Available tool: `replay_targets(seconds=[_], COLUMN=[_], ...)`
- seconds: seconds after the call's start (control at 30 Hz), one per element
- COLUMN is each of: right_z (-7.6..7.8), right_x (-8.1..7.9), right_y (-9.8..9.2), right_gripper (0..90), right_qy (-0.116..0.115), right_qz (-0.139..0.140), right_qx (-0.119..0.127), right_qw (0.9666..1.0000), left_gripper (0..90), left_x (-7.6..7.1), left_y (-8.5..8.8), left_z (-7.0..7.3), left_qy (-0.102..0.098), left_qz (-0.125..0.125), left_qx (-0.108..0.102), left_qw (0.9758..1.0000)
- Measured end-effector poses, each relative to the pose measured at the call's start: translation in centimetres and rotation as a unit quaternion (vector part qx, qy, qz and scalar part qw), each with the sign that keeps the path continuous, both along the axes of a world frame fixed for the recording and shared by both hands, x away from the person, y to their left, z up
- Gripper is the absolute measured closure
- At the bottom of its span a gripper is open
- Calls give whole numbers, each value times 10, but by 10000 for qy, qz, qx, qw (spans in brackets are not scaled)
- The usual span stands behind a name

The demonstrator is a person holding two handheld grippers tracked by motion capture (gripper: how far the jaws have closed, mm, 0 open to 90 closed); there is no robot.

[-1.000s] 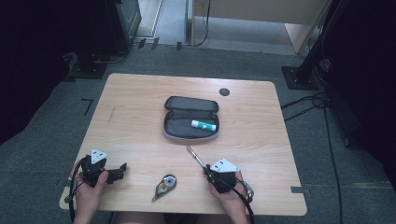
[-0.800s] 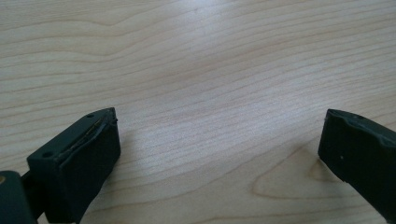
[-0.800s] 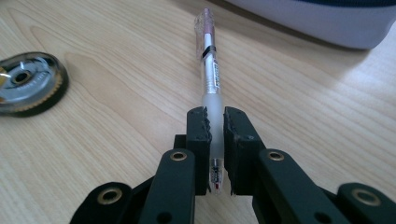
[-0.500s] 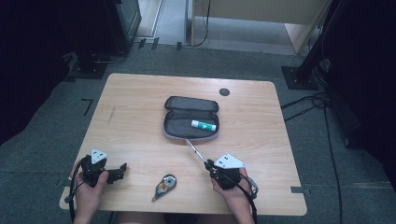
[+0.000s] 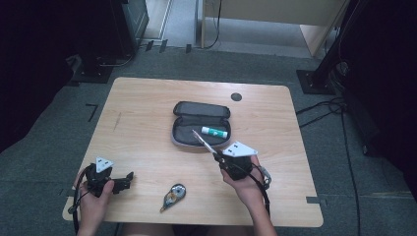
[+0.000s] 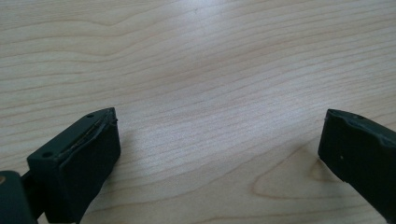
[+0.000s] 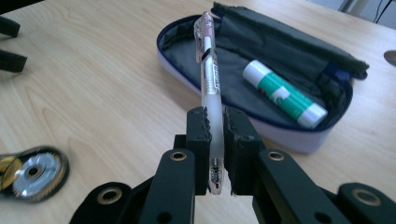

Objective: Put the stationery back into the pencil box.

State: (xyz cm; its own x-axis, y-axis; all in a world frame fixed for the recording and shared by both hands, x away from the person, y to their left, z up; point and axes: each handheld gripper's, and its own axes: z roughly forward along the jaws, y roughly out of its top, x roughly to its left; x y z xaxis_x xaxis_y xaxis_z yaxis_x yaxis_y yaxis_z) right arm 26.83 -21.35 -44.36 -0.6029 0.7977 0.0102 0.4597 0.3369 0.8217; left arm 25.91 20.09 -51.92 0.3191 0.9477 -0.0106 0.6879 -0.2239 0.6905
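My right gripper [image 7: 215, 126] is shut on a clear pen [image 7: 209, 74], which points up and away toward the open grey pencil case [image 7: 224, 60]. From above, the pen [image 5: 205, 143] reaches over the case's near edge [image 5: 183, 141] while the right gripper [image 5: 220, 158] hovers just in front of it. A white and green glue stick [image 7: 282, 93] lies inside the case, also seen as a glue stick [image 5: 214, 132] from above. My left gripper [image 5: 129, 178] rests at the table's front left, its jaws wide apart over bare wood in the left gripper view [image 6: 219, 140].
A round correction tape dispenser [image 5: 173, 195] lies near the front edge between my hands, and shows as a dispenser [image 7: 30, 173] at the lower left of the right gripper view. A dark grommet [image 5: 236, 97] sits at the far side of the wooden table [image 5: 147, 103].
My right gripper has lifted the pen off the table and carried it toward the pencil case. The left hand has stayed put.
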Motion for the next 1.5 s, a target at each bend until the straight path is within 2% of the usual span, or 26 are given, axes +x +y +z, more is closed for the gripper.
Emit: replay_targets(seconds=[0.27, 0.37, 0.5, 0.57, 1.07, 1.17, 1.33, 1.5], right_z=[7, 3, -3, -7, -14, -17, -21, -20], right_x=[32, 46, 60, 68, 94, 96, 100, 103], right_y=[12, 19, 27, 31, 44, 46, 47, 41], right_gripper=[812, 811, 810, 810, 808, 800, 776, 732], right_qy=[125, 226, 340, 381, 630, 641, 576, 497], right_qz=[111, 207, 212, 197, 259, 123, -132, -435], right_qx=[-104, -181, -239, -349, -333, -315, -549, -474], right_qw=[9998, 9994, 9989, 9985, 9971, 9974, 9967, 9967], left_gripper=[0, 0, 0, 0, 0, 0, 0, 0], left_x=[0, 0, 0, 0, 0, 0, 0, 0], left_y=[0, 0, 0, 0, 0, 0, 0, 1], left_z=[0, 0, 0, 0, 0, 0, 0, 0], left_qy=[0, -1, 0, 1, -3, -2, -3, 6], left_qz=[4, -3, -1, -1, 1, 0, 7, -5], left_qx=[-25, -7, -16, -17, -19, -19, -34, -18], left_qw=[10000, 10000, 10000, 10000, 10000, 10000, 10000, 10000])
